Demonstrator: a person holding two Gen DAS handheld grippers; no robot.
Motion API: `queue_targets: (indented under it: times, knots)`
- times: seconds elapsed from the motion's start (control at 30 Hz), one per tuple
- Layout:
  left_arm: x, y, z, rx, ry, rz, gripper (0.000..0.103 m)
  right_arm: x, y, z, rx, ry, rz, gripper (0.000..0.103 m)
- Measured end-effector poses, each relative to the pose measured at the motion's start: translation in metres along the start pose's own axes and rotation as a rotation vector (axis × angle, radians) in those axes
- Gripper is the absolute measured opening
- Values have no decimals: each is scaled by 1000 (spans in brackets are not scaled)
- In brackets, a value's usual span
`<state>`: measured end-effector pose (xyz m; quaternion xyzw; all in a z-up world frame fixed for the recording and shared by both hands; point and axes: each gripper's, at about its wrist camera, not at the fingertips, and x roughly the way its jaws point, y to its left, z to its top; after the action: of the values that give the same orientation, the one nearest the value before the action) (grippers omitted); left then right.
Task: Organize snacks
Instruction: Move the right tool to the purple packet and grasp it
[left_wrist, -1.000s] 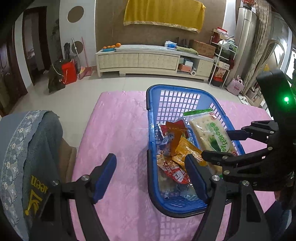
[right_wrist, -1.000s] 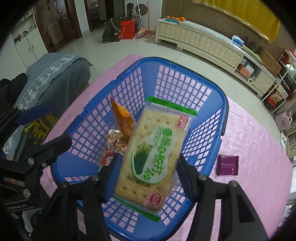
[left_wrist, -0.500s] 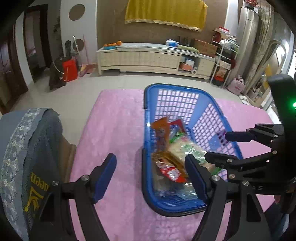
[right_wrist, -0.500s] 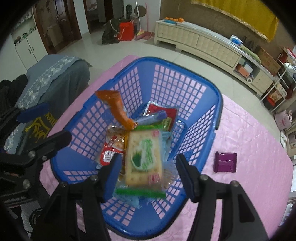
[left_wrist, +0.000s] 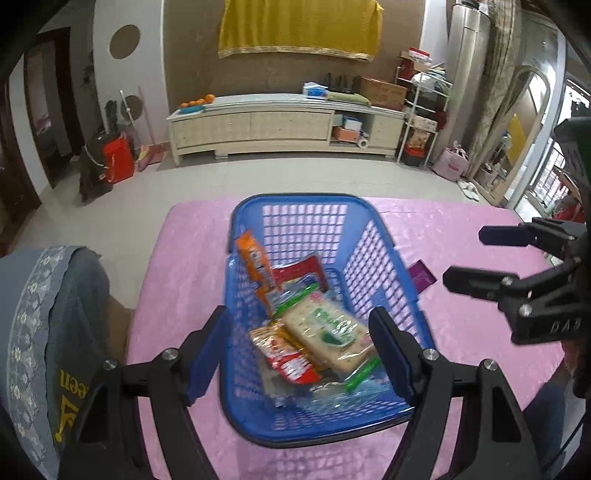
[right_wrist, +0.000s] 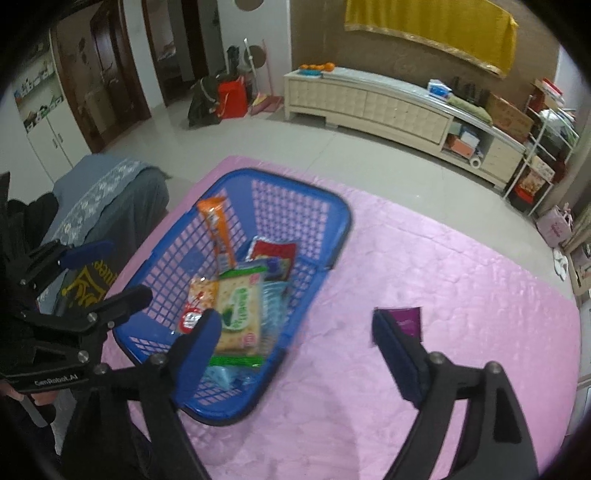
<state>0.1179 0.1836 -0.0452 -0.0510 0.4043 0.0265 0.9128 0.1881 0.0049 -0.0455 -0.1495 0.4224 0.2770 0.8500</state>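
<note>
the left gripper (right_wrist: 107, 273) carries white lettering "cenrobot.ai" on its black body; a dark cloth (left_wrist: 70, 384) over the chair shows yellow letters ending in "een"; print on the cracker pack (right_wrist: 238, 310) and other snacks is too blurred to read

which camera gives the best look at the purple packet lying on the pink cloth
The right wrist view: the purple packet lies in the open on the pink cloth, only its near corner behind a tool finger. In the left wrist view the blue basket hides most of the packet.
</note>
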Motion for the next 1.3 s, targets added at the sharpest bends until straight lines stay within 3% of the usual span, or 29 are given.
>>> queue_targets:
  times: [0.27,0.67,0.77,0.87,0.97,1.2,1.3]
  knots:
    - [10,-20,19,23,17,35,79,-1,-50,1,63,9,-23,90]
    - [57,-26,37,-22,125,58,79,33,-101,-2,85,66,-32,90]
    - [69,-26,38,-23,155,64,79,43,-114,-4,90,78,-20,93]
    - [80,-29,40,-11,167,81,79,57,-125,-6,102,97,-15,102]
    - [91,-30,42,-17,190,81,79,71,-134,-8,101,119,-17,103]
    - [116,-27,43,-36,235,119,86,107,-145,-13,93,173,6,103]
    - [123,-26,42,-46,249,129,103,126,-147,-16,88,214,29,103]
